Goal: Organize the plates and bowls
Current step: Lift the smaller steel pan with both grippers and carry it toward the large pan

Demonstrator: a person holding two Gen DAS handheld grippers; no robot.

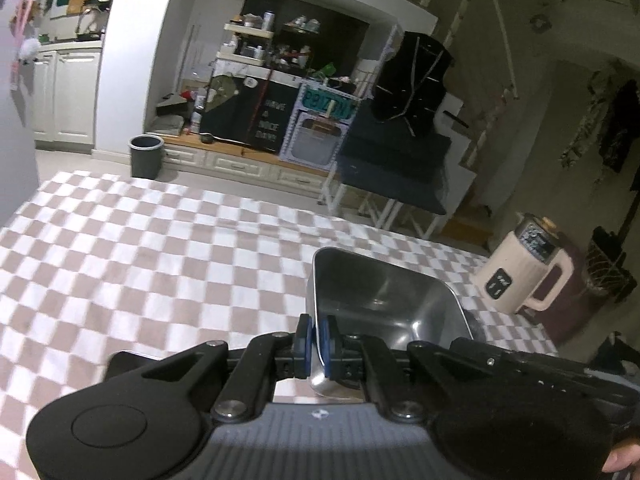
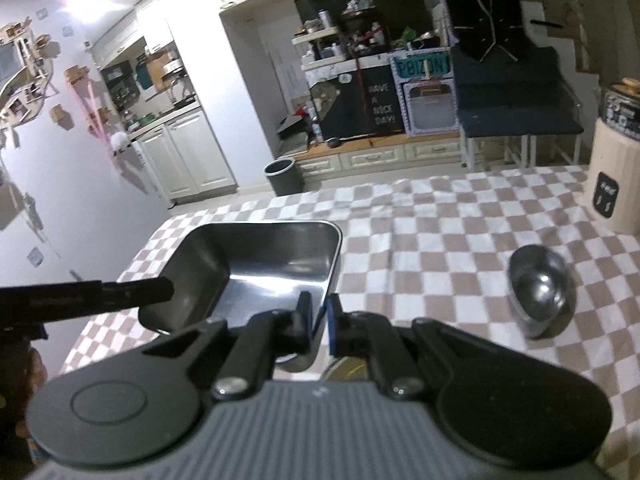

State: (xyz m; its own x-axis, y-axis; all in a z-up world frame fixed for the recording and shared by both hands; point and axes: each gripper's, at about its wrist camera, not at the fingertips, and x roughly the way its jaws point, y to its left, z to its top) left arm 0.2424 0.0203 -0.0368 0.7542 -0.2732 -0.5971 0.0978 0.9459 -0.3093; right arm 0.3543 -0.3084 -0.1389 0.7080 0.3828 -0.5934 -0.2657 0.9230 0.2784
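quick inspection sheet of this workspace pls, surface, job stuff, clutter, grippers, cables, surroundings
surface: checkered tablecloth, beige and white, wrinkled.
job's things: rectangular steel tray, empty, held by both grippers on opposite walls; small steel bowl, empty, apart on the cloth.
clutter: beige jug appliance at the table's edge.
grippers: left gripper shut on the tray's wall; right gripper shut on the tray's wall.
cables: nothing seen.
surroundings: grey bin on the floor, crowded shelves, dark bench, kitchen cabinets.
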